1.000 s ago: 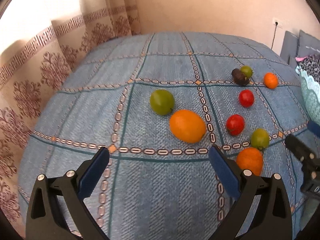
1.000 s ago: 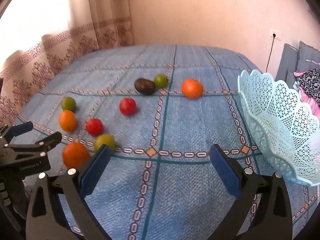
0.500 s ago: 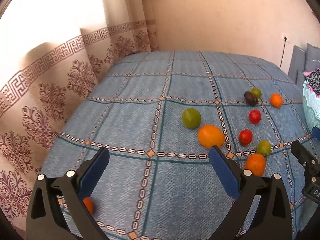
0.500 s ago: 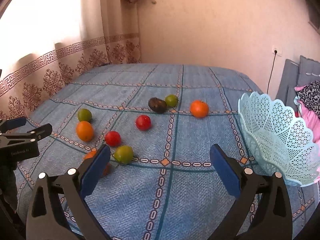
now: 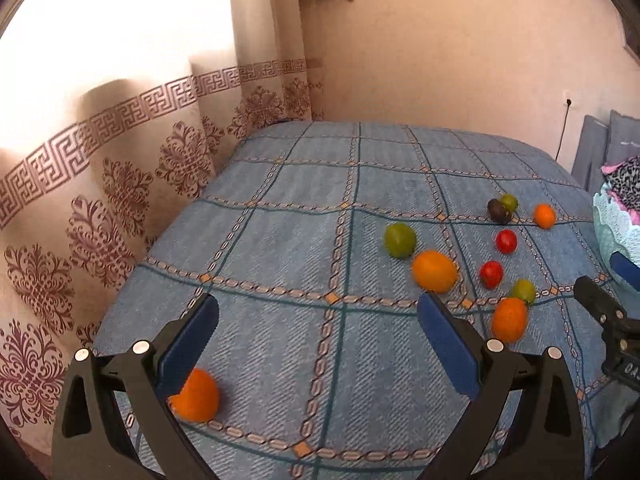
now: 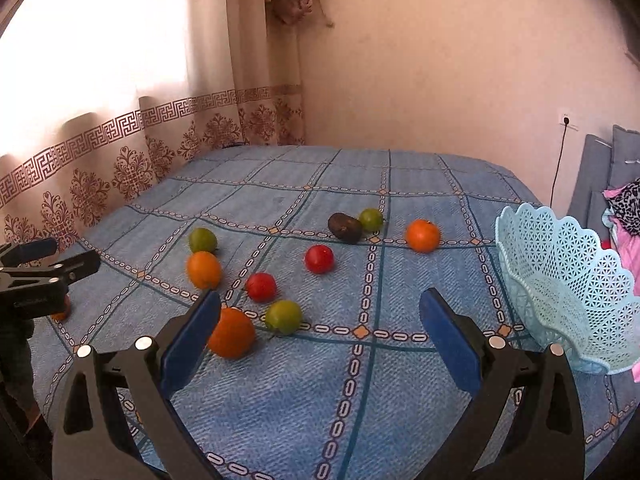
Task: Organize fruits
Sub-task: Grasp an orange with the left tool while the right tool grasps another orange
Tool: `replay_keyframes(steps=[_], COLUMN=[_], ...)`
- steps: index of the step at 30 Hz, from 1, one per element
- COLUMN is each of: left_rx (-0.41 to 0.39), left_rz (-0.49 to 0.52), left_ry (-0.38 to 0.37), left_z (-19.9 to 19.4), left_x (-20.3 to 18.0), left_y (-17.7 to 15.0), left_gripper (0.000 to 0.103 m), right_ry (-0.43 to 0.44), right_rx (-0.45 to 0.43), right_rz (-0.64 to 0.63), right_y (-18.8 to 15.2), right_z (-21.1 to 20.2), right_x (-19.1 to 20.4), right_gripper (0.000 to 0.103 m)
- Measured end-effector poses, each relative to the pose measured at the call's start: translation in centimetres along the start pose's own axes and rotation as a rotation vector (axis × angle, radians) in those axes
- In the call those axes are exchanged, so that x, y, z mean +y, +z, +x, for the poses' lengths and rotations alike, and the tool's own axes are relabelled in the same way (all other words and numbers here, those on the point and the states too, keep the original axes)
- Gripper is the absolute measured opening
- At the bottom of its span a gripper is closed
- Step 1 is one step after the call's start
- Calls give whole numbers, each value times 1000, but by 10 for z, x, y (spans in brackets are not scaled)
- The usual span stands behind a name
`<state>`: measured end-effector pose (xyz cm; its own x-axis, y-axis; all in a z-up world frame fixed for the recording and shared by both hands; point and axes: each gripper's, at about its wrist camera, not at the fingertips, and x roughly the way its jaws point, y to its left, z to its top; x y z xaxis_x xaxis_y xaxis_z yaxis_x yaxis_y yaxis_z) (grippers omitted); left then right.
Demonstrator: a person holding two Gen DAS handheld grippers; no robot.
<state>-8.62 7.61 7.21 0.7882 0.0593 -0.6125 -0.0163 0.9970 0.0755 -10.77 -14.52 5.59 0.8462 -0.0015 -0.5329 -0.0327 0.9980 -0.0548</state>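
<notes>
Several fruits lie loose on the blue quilted bed (image 5: 280, 248): oranges (image 5: 434, 271), red tomatoes (image 6: 319, 259), green fruits (image 6: 283, 317) and a dark avocado (image 6: 345, 227). One orange (image 5: 195, 395) lies apart, just behind my left gripper's left finger. My left gripper (image 5: 318, 320) is open above the quilt, holding nothing. My right gripper (image 6: 320, 312) is open too, with an orange (image 6: 231, 333) beside its left finger. The light-blue lace basket (image 6: 560, 288) stands at the right, and its inside is not visible.
Patterned curtains (image 5: 120, 184) hang along the bed's left side, with the wall behind. Grey cushions and a pink leopard-print cloth (image 6: 624, 208) sit past the basket. In the right wrist view, the left gripper (image 6: 48, 268) shows at the left edge.
Both grippers have drawn back and up from the fruits, so more of the bed shows. The lone orange by the left finger has come into view. Both stay open.
</notes>
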Motion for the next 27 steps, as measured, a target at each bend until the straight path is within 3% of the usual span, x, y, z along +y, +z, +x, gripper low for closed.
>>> replay_keyframes(steps=[7,13,20,27], left_rx=[34,86,154,160], left_rz=[-45,-92,-167,-176], left_ry=[58,55,20,14], left_z=[-4,2,16,22], left_x=[36,63,85,89], left_y=[-22,-41,-55,-58], left_gripper=[98,97,83,70], right_ry=[18,25,35,50], right_rx=[43,51,65,73], right_rz=[-2,-20,-24,-30], right_y=[-5,-9,-10,-10], right_z=[7,8,11,13], right_x=[5,13,15,17], right_gripper=[101,101,101,100])
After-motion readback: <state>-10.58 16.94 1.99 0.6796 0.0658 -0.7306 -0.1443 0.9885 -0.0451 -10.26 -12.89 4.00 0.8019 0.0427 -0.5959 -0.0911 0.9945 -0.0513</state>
